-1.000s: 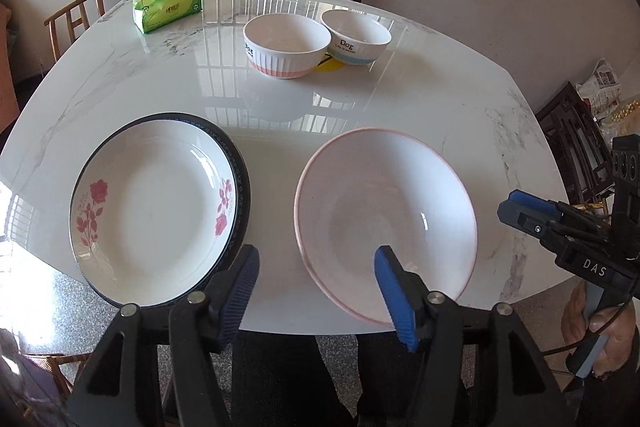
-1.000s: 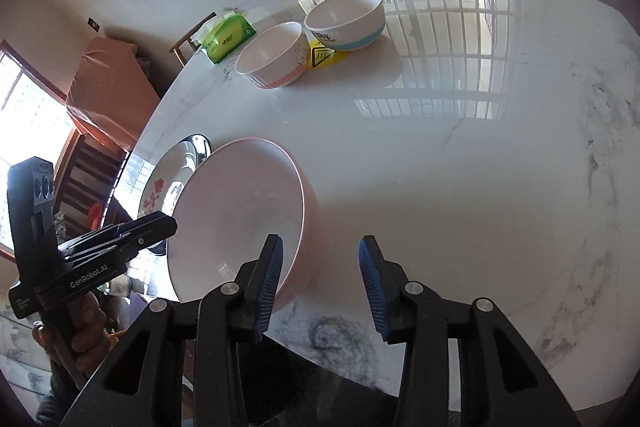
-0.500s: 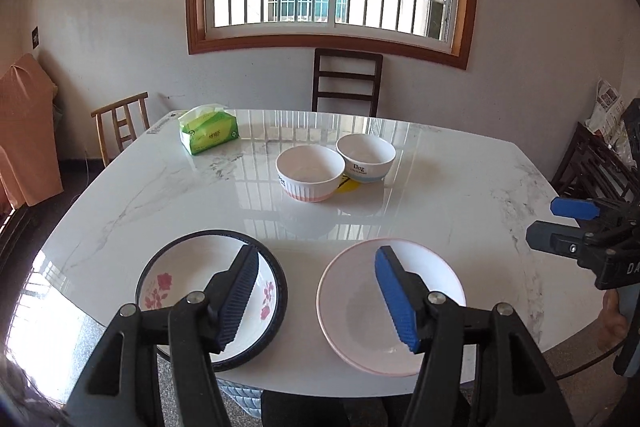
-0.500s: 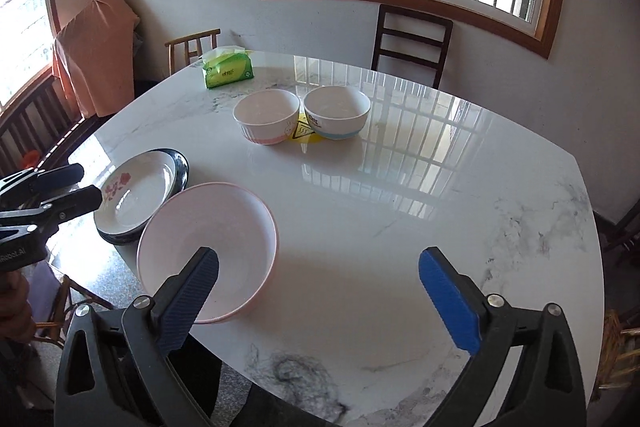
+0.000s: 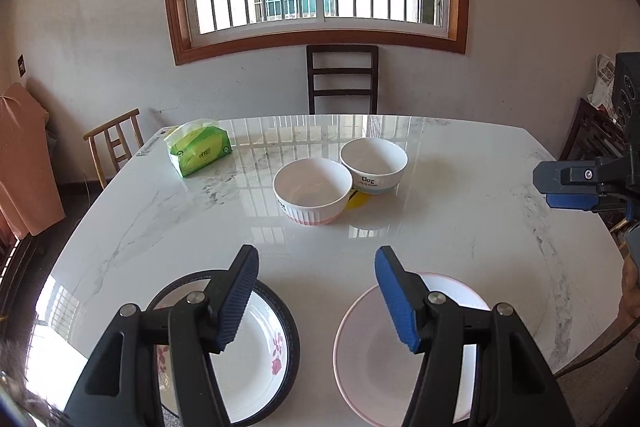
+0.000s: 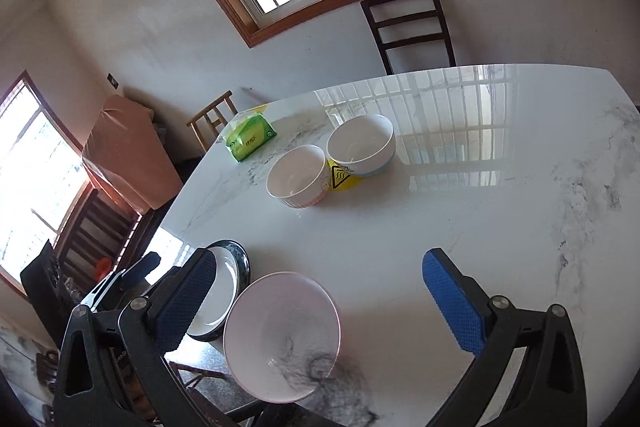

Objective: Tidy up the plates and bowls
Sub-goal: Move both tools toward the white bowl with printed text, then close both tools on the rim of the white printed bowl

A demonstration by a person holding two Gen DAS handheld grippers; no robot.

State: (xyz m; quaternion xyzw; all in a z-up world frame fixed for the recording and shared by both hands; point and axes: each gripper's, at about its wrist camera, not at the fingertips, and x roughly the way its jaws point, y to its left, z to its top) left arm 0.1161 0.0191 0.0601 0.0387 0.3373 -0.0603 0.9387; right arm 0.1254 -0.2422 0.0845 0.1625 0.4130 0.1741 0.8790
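In the left wrist view my left gripper (image 5: 318, 291) hangs open and empty above the near table edge. Under it lie a flowered white plate (image 5: 248, 359) stacked on a black-rimmed plate (image 5: 291, 327), and to their right a pink-rimmed plate (image 5: 372, 359). Farther back stand a ribbed bowl with a pink base (image 5: 312, 195) and a "Dog" bowl with a blue base (image 5: 374, 165), side by side. My right gripper (image 6: 320, 303) is open very wide, empty, above the pink-rimmed plate (image 6: 280, 335); it also shows at the right edge (image 5: 560, 187).
A green tissue pack (image 5: 200, 151) lies at the back left of the white marble table (image 5: 460, 227). A yellow sticker (image 6: 340, 177) sits by the bowls. A dark chair (image 5: 342, 79) and a light wooden chair (image 5: 114, 143) stand around the table.
Both grippers have risen and tilted up, so the window and the far wall now show. The right jaws went from narrow to wide open. The left jaws kept their gap. No dish moved.
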